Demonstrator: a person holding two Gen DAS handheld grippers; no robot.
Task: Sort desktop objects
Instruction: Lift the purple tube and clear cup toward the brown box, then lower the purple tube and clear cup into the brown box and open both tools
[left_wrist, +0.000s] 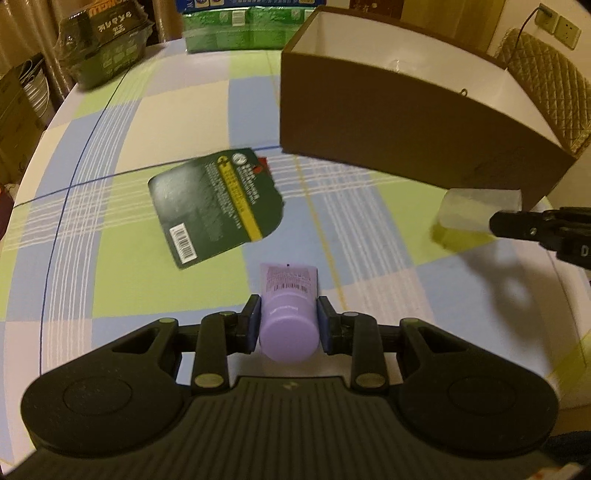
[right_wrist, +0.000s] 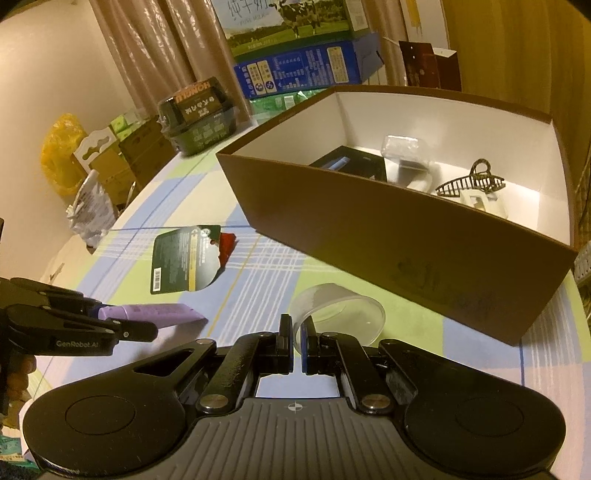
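Observation:
My left gripper (left_wrist: 288, 308) is shut on a purple tube (left_wrist: 289, 286), cap end toward the camera, held a little above the checked tablecloth (left_wrist: 147, 280). From the right wrist view the left gripper (right_wrist: 149, 329) and the purple tube (right_wrist: 159, 314) appear at the left. My right gripper (right_wrist: 297, 330) is shut on the rim of a clear plastic cup (right_wrist: 343, 314) that is tipped on its side near the brown box (right_wrist: 406, 236). The left wrist view shows the right gripper (left_wrist: 495, 221) at the clear cup (left_wrist: 476, 210), below the box's (left_wrist: 406, 122) near corner.
A dark green packaging card (left_wrist: 218, 206) lies flat mid-table. Inside the box are a hair claw (right_wrist: 469, 182), a black case (right_wrist: 354, 166), a clear container (right_wrist: 404, 151) and a white item (right_wrist: 484, 203). A dark package (left_wrist: 107, 44) and green packs (left_wrist: 236, 26) line the far edge.

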